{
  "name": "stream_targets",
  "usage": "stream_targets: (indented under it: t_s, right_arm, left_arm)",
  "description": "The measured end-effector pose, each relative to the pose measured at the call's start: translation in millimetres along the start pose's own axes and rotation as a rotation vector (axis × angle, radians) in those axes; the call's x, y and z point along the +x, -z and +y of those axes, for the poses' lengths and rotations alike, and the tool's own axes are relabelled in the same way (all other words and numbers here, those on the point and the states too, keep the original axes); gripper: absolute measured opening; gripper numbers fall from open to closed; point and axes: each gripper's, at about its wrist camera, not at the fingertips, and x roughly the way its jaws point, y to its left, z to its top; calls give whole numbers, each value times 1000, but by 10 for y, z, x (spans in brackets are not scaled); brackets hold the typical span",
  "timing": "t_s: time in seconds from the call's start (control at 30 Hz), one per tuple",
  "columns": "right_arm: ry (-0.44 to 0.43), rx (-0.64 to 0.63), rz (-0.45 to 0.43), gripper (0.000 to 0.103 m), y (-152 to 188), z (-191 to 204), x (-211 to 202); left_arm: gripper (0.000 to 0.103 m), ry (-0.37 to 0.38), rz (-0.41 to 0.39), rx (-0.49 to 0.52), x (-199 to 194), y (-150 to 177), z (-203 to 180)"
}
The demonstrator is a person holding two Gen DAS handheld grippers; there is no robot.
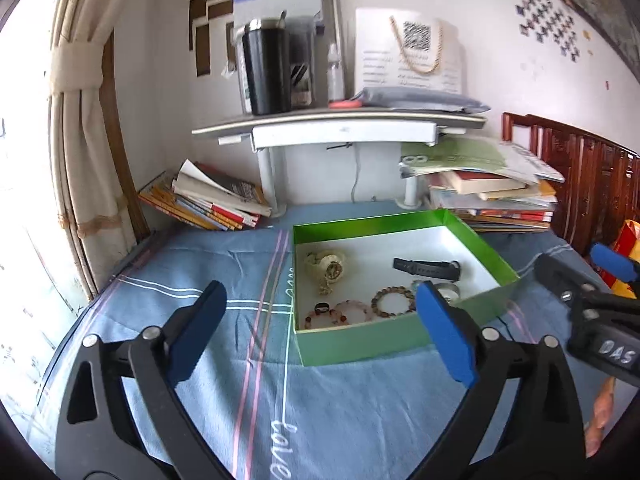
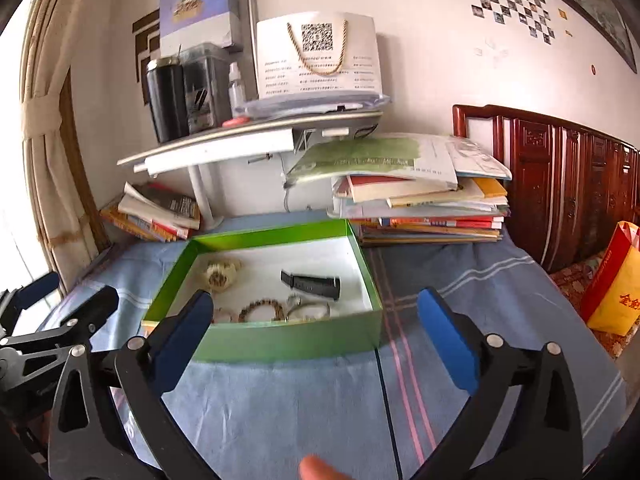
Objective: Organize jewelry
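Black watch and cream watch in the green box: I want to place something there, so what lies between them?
Nothing: between the cream watch and the black watch only the box's white floor shows, clearest in the left wrist view.

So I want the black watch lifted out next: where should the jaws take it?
Grip the black watch across its strap, coming from above: it lies flat on the floor of the green box, apart from the bracelets, and the walls block a side approach.
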Motion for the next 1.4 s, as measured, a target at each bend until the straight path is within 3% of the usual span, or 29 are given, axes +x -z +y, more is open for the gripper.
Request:
stream_targets:
  t_s: [0.27,0.5,1.4]
  right_arm:
    - [47,-56,-4,100,164,74,-163]
    - [48,-73,-33,100,140,115,-292]
    - [51,-93,-23,100,169,208,-281]
  left_arm:
    - [99,20,1,22,-271,165,-50]
    - [99,-16,12,-10,-250,204,49]
    - [99,-22,22,-34,-244,196,125]
